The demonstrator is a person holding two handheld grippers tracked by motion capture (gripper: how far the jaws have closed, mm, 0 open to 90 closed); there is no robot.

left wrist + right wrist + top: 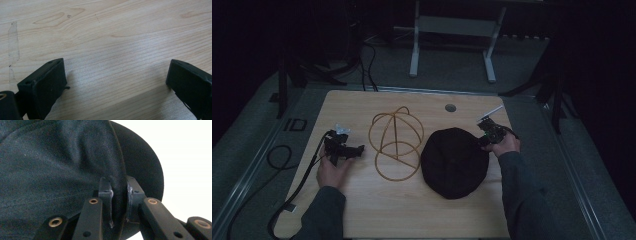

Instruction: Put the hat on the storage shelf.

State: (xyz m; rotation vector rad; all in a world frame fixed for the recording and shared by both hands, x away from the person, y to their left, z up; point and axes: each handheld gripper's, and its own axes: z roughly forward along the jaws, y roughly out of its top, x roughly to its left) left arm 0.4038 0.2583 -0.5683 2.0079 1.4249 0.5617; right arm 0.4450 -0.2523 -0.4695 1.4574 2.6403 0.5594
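Observation:
A black cloth hat (454, 162) lies on the wooden table (362, 210), right of centre. My right gripper (484, 140) sits at its upper right edge. In the right gripper view the jaws are shut on a fold of the hat's fabric (62, 165), with the dark cloth pinched between the pads (106, 190). A tan wire hat stand (396, 142) stands just left of the hat. My left gripper (357, 151) rests on the table to the left of the stand. Its two black fingers (47, 82) stand wide apart over bare wood, holding nothing.
A round grommet hole (450, 107) is in the table near the far edge. A black cable (297, 192) trails from the left gripper off the table's left side. A white frame's legs (414, 50) stand on the floor beyond the table.

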